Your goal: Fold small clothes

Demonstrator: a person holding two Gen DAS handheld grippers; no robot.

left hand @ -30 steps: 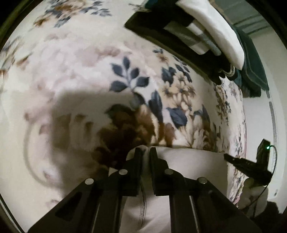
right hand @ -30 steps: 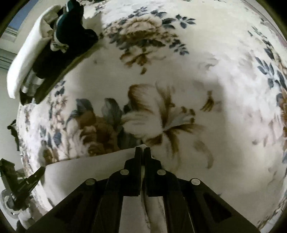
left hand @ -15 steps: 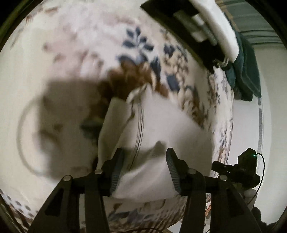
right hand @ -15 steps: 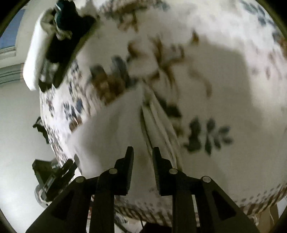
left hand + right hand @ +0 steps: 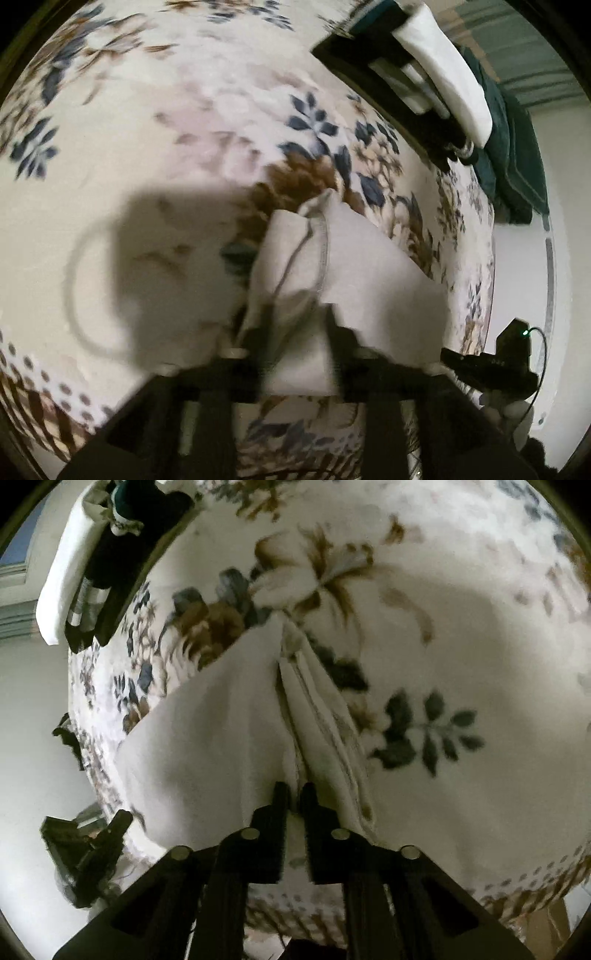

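A small white garment [image 5: 354, 266] lies folded on a floral blanket [image 5: 184, 147]; it also shows in the right wrist view [image 5: 221, 720]. My left gripper [image 5: 299, 317] is open, its jaws straddling the garment's near edge above it. My right gripper [image 5: 293, 794] hovers over the garment's near edge at the central fold, its jaws a narrow gap apart with cloth between them; I cannot tell whether they grip it. The right gripper also shows at the lower right of the left wrist view [image 5: 480, 365], and the left gripper at the lower left of the right wrist view [image 5: 88, 845].
A pile of folded clothes, black, white and dark green, sits at the blanket's far corner [image 5: 443, 85], also in the right wrist view [image 5: 103, 561]. The blanket's near edge drops off just below the grippers [image 5: 295, 904]. A white wall lies beyond [image 5: 33, 738].
Both grippers let go of the garment's corner and drew back toward the near edge. The garment now lies folded on the blanket. The left jaws opened wide; the right jaws parted slightly.
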